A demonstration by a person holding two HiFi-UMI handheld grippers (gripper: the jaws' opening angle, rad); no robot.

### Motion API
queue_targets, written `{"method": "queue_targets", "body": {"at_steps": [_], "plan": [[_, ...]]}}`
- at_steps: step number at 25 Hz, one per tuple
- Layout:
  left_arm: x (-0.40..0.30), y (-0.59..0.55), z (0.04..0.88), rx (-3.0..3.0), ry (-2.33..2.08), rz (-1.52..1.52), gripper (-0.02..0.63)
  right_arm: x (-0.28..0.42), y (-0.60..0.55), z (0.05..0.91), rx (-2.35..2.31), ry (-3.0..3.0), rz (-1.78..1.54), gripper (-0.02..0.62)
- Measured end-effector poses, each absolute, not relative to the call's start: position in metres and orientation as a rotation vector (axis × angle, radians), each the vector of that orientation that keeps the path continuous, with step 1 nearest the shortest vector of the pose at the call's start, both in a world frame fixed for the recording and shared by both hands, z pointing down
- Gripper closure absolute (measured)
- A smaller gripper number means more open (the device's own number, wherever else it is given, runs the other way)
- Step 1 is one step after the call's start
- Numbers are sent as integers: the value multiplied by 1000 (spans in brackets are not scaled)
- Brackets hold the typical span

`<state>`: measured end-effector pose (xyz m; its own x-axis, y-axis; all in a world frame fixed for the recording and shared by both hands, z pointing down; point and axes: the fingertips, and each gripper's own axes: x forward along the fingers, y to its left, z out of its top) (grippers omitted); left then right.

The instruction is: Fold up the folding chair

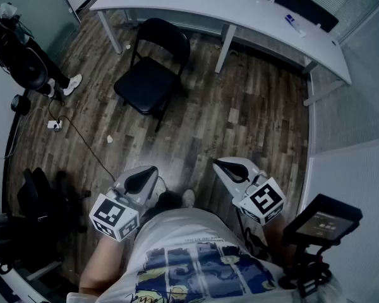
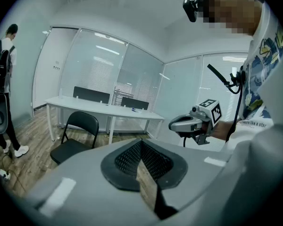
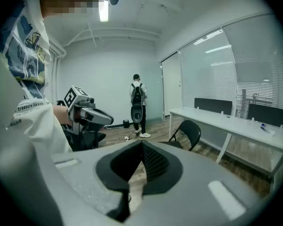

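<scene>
A black folding chair (image 1: 153,68) stands unfolded on the wooden floor, just in front of the long white table (image 1: 240,8). It is well ahead of both grippers. My left gripper (image 1: 151,170) and right gripper (image 1: 220,163) are held side by side near my body, both shut with nothing between the jaws. In the left gripper view the chair (image 2: 78,138) sits at the left, beyond my shut left gripper (image 2: 141,147). In the right gripper view the chair (image 3: 186,133) is to the right of centre, past my shut right gripper (image 3: 142,149).
A person with a backpack (image 1: 25,62) stands at the far left. A cable and power strip (image 1: 55,125) lie on the floor. A dark office chair (image 1: 38,201) is at the lower left, and a device on a stand (image 1: 322,223) at the lower right.
</scene>
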<state>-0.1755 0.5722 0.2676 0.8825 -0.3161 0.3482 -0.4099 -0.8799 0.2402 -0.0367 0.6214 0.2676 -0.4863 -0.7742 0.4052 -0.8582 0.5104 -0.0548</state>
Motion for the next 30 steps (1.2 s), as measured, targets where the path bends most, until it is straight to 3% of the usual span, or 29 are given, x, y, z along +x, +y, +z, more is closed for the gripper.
{"method": "queue_targets", "body": {"at_steps": [14,21,24,30], "plan": [[-154,586,277,2795,-532,549,606,-4,631,272,1457,-2385,420,592],[-152,575,285,2735,-627,483,606,5,642,279,1440,-2341,342,555],[-148,575,287,2747,-645,485,551,6,644,283,1445,-2339,347,541],[-143,575,293,2735,-624,485,536,11,641,286,1461,-2338,353,505]]}}
